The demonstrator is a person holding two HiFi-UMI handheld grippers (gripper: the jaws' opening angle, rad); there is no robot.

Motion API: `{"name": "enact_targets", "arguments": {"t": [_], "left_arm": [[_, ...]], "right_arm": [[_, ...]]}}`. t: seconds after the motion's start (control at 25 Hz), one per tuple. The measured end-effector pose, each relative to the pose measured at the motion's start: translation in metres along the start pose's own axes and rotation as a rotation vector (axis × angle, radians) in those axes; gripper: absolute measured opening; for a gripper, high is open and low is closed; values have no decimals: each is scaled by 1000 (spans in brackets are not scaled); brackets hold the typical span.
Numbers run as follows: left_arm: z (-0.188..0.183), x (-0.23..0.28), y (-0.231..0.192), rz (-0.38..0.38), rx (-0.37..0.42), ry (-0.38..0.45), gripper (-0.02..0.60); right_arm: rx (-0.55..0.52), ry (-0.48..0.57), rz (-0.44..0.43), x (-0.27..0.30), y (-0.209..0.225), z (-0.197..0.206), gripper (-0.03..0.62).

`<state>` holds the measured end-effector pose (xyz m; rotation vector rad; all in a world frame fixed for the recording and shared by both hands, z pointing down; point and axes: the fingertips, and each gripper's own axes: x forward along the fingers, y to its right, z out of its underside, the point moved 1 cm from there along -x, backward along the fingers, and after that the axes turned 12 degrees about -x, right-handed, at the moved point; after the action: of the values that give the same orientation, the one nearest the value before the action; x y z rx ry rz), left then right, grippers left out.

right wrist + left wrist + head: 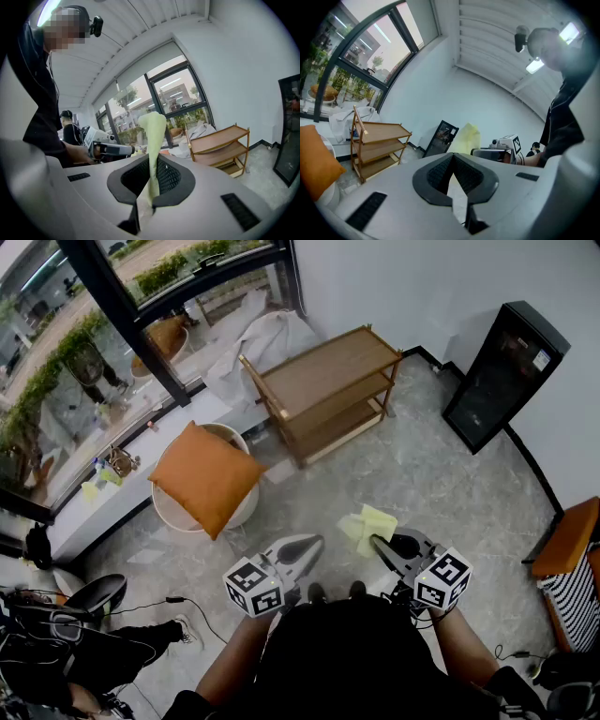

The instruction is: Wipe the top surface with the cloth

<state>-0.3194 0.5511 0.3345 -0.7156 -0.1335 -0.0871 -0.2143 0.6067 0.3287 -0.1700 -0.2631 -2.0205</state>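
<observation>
A three-tier wooden shelf [328, 371] stands by the window, a few steps ahead of me; it also shows in the left gripper view [379, 129] and the right gripper view [220, 138]. My right gripper [375, 542] is shut on a pale yellow-green cloth [368, 524], which sticks up from between the jaws [152, 136]. My left gripper [305, 545] is held beside it at the same height, jaws together with nothing between them [452, 157]. Both grippers hang over the floor, well short of the shelf. The cloth [466, 138] shows past the left gripper too.
An orange cushion [206, 474] lies on a round white stool left of the shelf. A tall black cabinet [502, 371] stands against the right wall. White sheeting [267, 338] is piled behind the shelf. A seated person [56, 643] and cables are at lower left.
</observation>
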Motion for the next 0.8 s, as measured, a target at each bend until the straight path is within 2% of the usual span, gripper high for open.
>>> {"name": "enact_targets", "arguments": {"t": [0.2, 0.4, 0.8], "left_arm": [[0, 16, 6, 3, -7, -2, 8], [7, 41, 8, -16, -52, 6, 8], [4, 45, -14, -131, -73, 33, 9]], "right_arm": [[-7, 7, 3, -12, 10, 1, 32], [-7, 25, 11, -34, 36, 9, 32], [-15, -7, 49, -47, 79, 37, 32]]}}
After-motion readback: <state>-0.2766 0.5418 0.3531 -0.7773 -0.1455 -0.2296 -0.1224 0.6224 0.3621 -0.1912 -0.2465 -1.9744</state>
